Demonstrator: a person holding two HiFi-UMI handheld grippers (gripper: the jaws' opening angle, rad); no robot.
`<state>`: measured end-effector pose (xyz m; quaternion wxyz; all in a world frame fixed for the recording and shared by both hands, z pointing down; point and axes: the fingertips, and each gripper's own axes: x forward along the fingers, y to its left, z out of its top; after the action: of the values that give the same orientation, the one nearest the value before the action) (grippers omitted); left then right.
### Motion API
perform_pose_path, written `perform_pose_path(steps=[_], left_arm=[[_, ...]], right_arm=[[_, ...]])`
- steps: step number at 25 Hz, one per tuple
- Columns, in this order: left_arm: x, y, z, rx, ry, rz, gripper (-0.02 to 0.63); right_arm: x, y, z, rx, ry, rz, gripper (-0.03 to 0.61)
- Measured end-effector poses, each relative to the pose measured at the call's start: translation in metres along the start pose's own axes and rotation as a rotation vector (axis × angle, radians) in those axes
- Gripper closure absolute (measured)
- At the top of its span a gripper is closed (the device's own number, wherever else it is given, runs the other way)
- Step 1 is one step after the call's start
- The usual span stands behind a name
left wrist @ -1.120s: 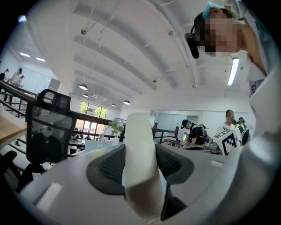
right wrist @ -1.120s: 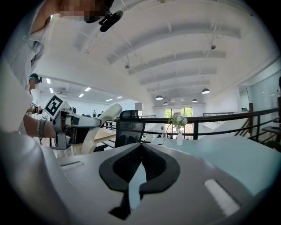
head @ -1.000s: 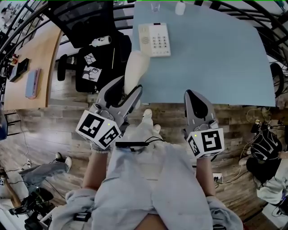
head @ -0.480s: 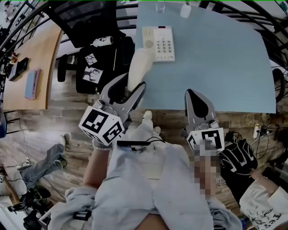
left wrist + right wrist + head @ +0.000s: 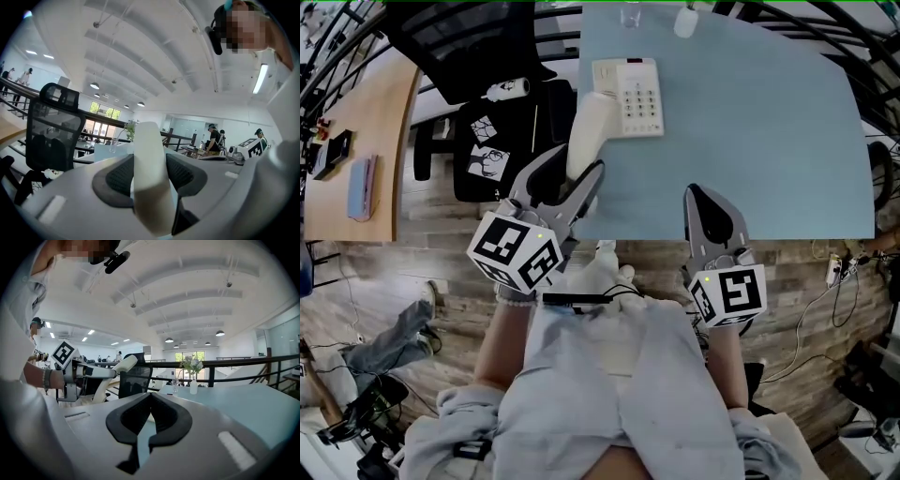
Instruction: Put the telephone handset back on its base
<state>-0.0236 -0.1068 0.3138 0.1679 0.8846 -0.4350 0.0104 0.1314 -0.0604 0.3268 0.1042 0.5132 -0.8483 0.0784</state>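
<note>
Open office: white ribbed ceiling [image 5: 140,51] with pendant lamps [image 5: 94,86], windows [image 5: 104,111] at the far end. Wood-plank floor [image 5: 412,272], pale blue table [image 5: 750,141], wooden desk [image 5: 389,112] at left, black mesh chair [image 5: 49,133] — dark railing [image 5: 234,363] behind the table.

Over the last second I've carried the left hand-held gripper [image 5: 577,169] forward and a little to the right, and the handset [image 5: 587,131] clamped in it has gone along. Its far end was short of the telephone base [image 5: 628,97] and to its left; now it reaches the base's near left corner and overlaps it in the head view. The person in dark clothes by the bench's right end has left the head view.
</note>
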Motion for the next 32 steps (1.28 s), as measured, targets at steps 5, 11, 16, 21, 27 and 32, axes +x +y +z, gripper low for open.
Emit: perform_pose_path(steps=[5, 11, 16, 21, 27, 32], left_arm=[[0.019, 0.016, 0.000, -0.023, 0.015, 0.017, 0.403], [0.047, 0.035, -0.003, -0.052, 0.031, 0.036, 0.403], [0.066, 0.047, -0.004, -0.054, 0.045, 0.052, 0.403], [0.088, 0.057, -0.007, -0.072, 0.054, 0.071, 0.403], [0.110, 0.075, -0.019, -0.087, 0.080, 0.099, 0.403], [0.126, 0.088, -0.029, -0.099, 0.104, 0.127, 0.403]], right_arm=[[0.014, -0.006, 0.000, 0.006, 0.012, -0.006, 0.574], [0.031, -0.017, -0.003, 0.016, 0.025, -0.017, 0.574], [0.039, -0.027, -0.005, 0.027, 0.039, -0.026, 0.574], [0.050, -0.037, -0.008, 0.028, 0.057, -0.024, 0.574], [0.067, -0.043, -0.013, 0.042, 0.071, -0.022, 0.574], [0.075, -0.049, -0.018, 0.051, 0.082, -0.020, 0.574]])
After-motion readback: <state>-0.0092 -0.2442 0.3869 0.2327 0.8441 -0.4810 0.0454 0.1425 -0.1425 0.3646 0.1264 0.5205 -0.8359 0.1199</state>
